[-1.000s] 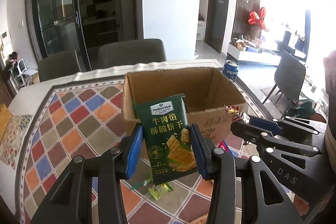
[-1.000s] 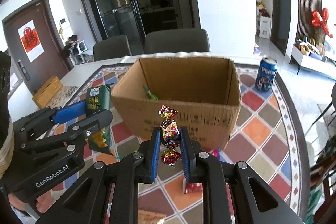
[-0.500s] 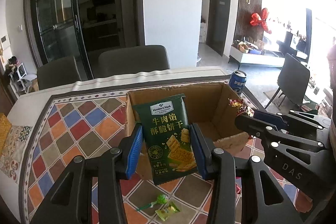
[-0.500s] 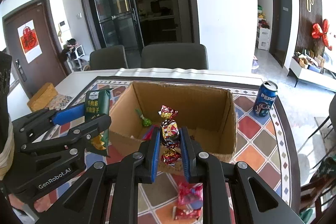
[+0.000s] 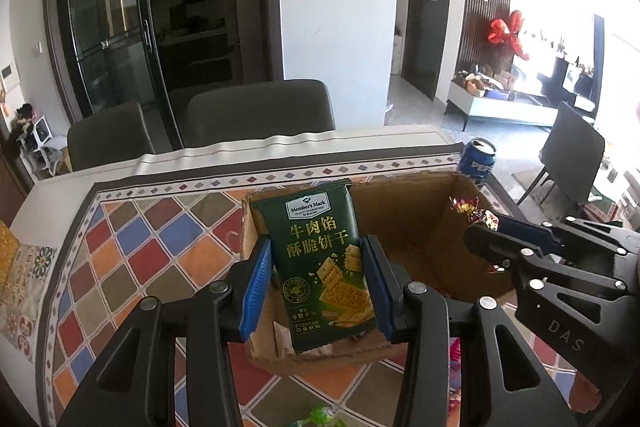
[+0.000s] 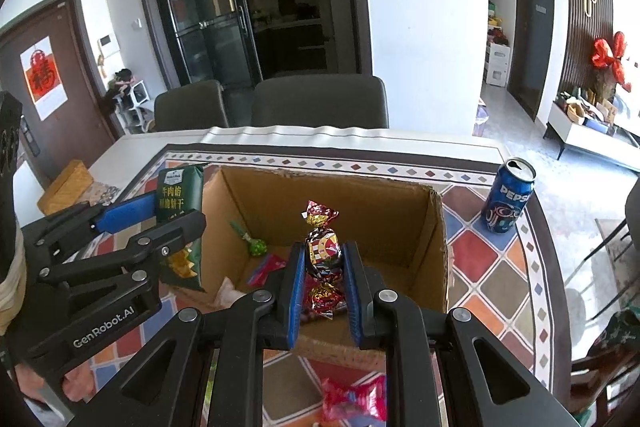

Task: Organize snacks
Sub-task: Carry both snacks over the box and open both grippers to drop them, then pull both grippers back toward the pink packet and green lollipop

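My left gripper point(image 5: 318, 277) is shut on a dark green biscuit packet point(image 5: 320, 259), held upright over the near left corner of the open cardboard box point(image 5: 424, 227). My right gripper point(image 6: 322, 259) is shut on a red and gold foil-wrapped candy point(image 6: 322, 247), held above the box's near wall point(image 6: 332, 341). Inside the box lie a green lollipop point(image 6: 256, 247), a pink wrapper point(image 6: 266, 267) and a pale wrapper point(image 6: 228, 293). In the right wrist view the left gripper point(image 6: 176, 215) shows at the left with the packet point(image 6: 178, 195). The right gripper point(image 5: 478, 225) with its candy point(image 5: 466, 207) shows in the left wrist view.
A blue Pepsi can point(image 6: 508, 201) stands right of the box on the colourful diamond-pattern tablecloth point(image 5: 152, 243). A pink snack bag point(image 6: 354, 401) and a green candy point(image 5: 318, 417) lie on the near side. Two grey chairs point(image 6: 320, 103) stand behind the table. A yellow box point(image 6: 66, 187) sits far left.
Both grippers have moved forward over the box with their snacks still held. The box's inside now shows below them, and the loose snacks on the cloth have slid toward the bottom edge.
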A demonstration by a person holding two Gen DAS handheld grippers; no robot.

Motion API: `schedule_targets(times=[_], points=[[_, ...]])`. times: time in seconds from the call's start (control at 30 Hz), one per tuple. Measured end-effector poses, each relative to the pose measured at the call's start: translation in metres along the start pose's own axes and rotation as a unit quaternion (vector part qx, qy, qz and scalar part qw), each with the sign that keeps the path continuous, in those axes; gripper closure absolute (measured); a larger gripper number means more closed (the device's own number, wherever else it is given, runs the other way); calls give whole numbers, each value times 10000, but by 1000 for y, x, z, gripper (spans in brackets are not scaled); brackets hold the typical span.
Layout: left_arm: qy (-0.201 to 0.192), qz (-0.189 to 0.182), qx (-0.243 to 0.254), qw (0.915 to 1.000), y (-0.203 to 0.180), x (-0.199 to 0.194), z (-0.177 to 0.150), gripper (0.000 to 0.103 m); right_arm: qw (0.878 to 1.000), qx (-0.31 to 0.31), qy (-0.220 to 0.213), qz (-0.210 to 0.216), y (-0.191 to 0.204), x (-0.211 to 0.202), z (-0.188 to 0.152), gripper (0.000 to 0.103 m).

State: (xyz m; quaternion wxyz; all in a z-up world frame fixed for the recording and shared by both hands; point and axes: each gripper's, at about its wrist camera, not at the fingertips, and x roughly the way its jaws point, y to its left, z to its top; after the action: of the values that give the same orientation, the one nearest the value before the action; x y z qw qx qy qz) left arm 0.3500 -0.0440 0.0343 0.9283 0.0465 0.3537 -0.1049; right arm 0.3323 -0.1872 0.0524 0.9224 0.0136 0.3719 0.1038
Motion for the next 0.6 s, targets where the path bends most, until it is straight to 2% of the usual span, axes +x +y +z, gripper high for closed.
schedule_targets(times=[0.03, 0.07, 0.1, 0.13, 0.2, 0.4, 0.6], points=[[16, 68, 25, 10000, 0, 1, 1, 52, 10000, 10, 9, -16, -1, 3, 1, 83], [25, 160, 33, 9999, 0, 2, 1, 41, 10000, 6, -15, -49, -1, 3, 1, 83], [-23, 246, 11, 9997, 1, -1, 0, 37, 9999, -8, -35, -107, -1, 4, 2, 77], [-61, 270, -1, 9996, 3, -2, -1, 36, 9998, -14, 10, -215, -1, 5, 3, 61], [-70, 290, -17, 9996, 6, -6, -4, 36, 9996, 63, 27, -273, -2, 5, 2, 52], [-44, 254, -65, 9996, 10, -23, -17, 36, 9995, 8, 25, -328, 1, -4, -4, 51], [-96, 252, -112, 9996, 13, -43, -32, 33, 9994, -39, 65, -348, 7, -17, -13, 43]])
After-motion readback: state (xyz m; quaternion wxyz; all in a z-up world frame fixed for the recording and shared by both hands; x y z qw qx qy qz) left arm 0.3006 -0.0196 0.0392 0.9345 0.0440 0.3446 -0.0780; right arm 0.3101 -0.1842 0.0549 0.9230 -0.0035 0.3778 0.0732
